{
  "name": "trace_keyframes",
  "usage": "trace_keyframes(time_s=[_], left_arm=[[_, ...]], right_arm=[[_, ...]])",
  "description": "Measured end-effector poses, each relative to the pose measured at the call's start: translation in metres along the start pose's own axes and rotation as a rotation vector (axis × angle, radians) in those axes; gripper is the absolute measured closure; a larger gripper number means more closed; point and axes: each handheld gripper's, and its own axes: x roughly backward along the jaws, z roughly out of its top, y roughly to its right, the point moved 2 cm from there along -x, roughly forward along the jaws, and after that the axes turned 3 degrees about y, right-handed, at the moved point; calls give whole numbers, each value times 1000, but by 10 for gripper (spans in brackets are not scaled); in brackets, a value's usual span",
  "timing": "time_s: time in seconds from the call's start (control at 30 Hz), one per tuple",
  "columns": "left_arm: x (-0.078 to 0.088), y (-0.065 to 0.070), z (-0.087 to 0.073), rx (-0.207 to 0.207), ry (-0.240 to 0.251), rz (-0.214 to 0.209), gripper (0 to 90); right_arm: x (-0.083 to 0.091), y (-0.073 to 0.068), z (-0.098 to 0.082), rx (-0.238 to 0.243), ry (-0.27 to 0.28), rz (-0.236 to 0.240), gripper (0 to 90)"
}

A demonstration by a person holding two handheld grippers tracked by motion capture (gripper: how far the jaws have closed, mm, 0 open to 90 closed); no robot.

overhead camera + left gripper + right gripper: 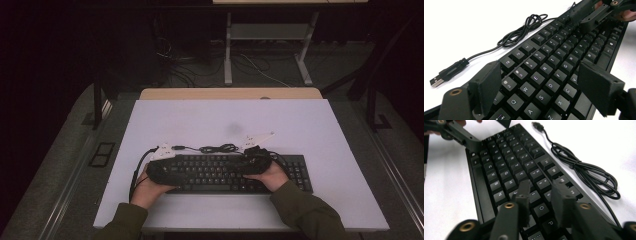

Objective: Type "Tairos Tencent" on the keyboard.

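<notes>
The keyboard [225, 172] lay at the table's [300, 125] near edge, its cable [217, 148] coiled just behind. The left gripper [539, 85] hovered over the left keys, jaws wide. The right gripper [540, 200] hung over the right keys, jaws narrow, gripping nothing.

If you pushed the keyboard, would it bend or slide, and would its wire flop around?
The keyboard looks like a stiff flat slab, so it would probably slide whole on the smooth table. Its thin coiled cable looks floppy and would likely trail behind.
</notes>
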Motion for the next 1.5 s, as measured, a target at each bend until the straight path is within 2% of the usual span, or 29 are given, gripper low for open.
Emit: trace_keyframes(time_s=[0.2, 0.57, 0.8, 1.5], left_arm=[[-1, 0, -2, -14, 2, 0, 169], [-1, -1, -3, -17, 1, 5, 161], [-1, -1, -3, -16, 2, 6, 161], [-1, -2, -3, -15, 3, 9, 161]], right_arm=[[-4, -3, -2, 23, -28, -5, 804], [-7, -4, -5, 39, -56, -10, 889], [-7, -1, -6, 34, -64, -26, 893], [-9, 0, -8, 40, -73, -32, 893]])
